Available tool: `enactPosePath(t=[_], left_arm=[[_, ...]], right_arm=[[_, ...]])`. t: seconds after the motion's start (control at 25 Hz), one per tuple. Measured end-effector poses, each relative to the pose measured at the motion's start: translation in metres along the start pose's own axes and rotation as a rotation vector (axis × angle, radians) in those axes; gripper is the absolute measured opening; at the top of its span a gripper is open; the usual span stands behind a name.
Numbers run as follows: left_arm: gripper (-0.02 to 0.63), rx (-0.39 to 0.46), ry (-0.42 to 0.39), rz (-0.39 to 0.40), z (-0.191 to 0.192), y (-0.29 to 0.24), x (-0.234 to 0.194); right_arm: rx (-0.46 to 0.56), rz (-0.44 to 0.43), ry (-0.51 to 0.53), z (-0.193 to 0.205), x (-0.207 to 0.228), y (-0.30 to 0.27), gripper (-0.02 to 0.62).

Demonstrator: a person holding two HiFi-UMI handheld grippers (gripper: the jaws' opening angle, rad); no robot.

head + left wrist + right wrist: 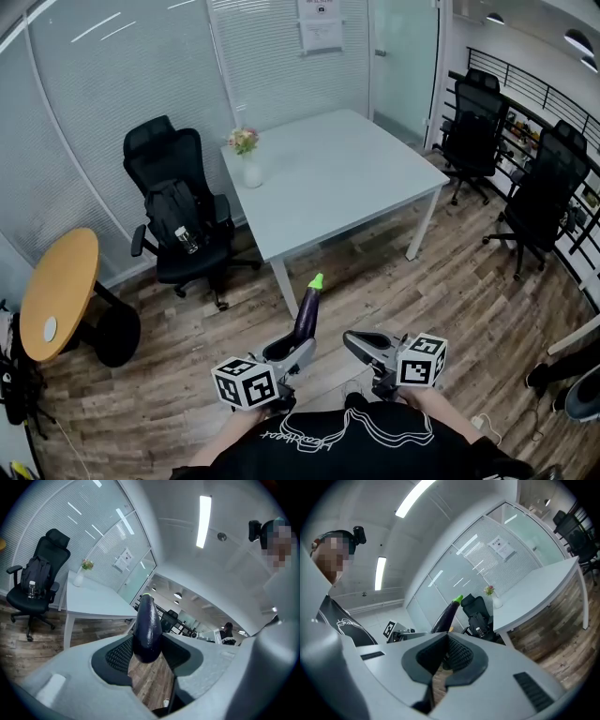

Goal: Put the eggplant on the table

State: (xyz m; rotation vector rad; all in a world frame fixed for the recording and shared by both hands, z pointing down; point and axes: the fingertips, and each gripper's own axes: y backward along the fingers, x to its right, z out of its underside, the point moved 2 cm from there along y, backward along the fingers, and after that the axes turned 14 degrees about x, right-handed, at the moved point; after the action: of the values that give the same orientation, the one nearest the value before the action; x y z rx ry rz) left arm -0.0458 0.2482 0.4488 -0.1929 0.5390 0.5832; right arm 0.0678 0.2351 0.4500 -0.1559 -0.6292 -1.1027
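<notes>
As you stand facing the counter [347,178], left gripper [292,352]: closed on the fat bottom end of the eggplant [307,311], pads pressing both sides, jaws kept fairly wide by its girth.
Right gripper [360,344]: just beside your left one, jaws together, nothing in them.
Eggplant axis: the long way runs out of your left gripper, green stem end up and leaning ahead toward the counter.
Floor [450,281]: wood planks lie between you and the counter's near corner.
Counter direction: ahead, well apart from both grippers, and the eggplant's tip points at the near corner.
Nearer hand: about even, but only your left carries, so I judge the reach is its job.
Far side: vase of flowers [248,161] stands at the counter's left edge, so aim for the bare middle.
</notes>
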Motion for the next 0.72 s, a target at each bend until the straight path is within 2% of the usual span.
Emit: enactPosePath(t=[0.52, 0.72], left_arm=[[0.199, -0.004, 0.013, -0.034, -0.021, -0.132, -0.03], [0.199, 0.002, 0.005, -0.022, -0.027, -0.183, -0.035]], right_arm=[[-0.011, -0.011, -0.01, -0.076, 0.113, -0.024, 0.009], [-0.004, -0.013, 0.004, -0.104, 0.152, -0.024, 0.009]])
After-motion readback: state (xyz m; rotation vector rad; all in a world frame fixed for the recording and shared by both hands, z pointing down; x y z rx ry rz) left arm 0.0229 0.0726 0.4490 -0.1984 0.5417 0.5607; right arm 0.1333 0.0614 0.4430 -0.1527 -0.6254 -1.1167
